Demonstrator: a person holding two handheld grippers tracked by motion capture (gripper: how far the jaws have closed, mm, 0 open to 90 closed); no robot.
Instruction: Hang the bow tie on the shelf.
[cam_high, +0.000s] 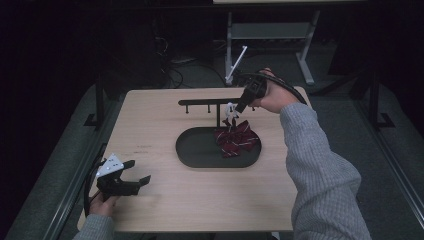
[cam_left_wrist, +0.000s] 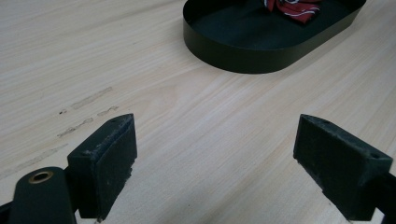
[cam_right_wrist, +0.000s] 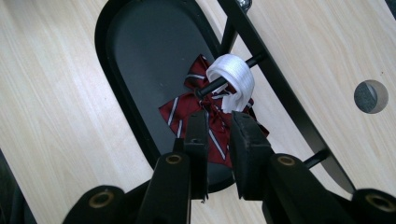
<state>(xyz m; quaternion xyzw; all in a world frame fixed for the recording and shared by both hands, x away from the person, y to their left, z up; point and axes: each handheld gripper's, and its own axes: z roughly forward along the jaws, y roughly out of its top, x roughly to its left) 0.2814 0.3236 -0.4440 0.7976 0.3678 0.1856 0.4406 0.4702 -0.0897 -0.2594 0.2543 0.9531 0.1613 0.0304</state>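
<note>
A dark room is surrounding the wooden table (cam_high: 150, 120). A black tray (cam_high: 192, 150) is lying mid-table, with a red striped bow (cam_high: 236, 140) resting at its right end under a black rack (cam_high: 207, 103). The bow's white loop (cam_right_wrist: 232, 80) is hanging on a rack peg. The right gripper (cam_right_wrist: 218, 125) is hovering narrowly parted just over the bow, seemingly not pinching it. The left gripper (cam_left_wrist: 215, 163) is sitting wide open at the near left
</note>
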